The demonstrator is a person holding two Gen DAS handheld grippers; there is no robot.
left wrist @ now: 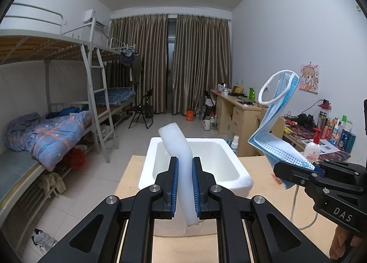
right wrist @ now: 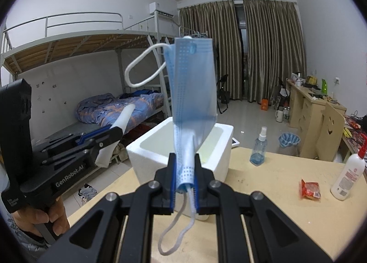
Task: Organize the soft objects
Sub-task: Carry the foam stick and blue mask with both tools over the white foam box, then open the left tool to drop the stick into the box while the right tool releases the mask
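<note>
The fingers of the left gripper [left wrist: 185, 185] are clamped on a white foam strip [left wrist: 177, 146], which is held near its lower end and stands up between the pads, leaning slightly left. The fingers of the right gripper [right wrist: 185, 177] are pinched fully together on a blue face mask [right wrist: 193, 88], gripped near its bottom edge; one ear loop [right wrist: 176, 233] hangs below the pads and the other arcs out at the top.

Both items are carried above the tabletop [right wrist: 263, 198], just short of the open white foam box [left wrist: 240, 178], which sits at the tabletop's far edge (its interior appears empty, though the floor is partly hidden).

For a clean deposit, each gripper is best brought over the box opening before release, so that the hanging loop is not snagged on the rim. Release is best made low, one item at a time, since both are light and likely to drift.
</note>
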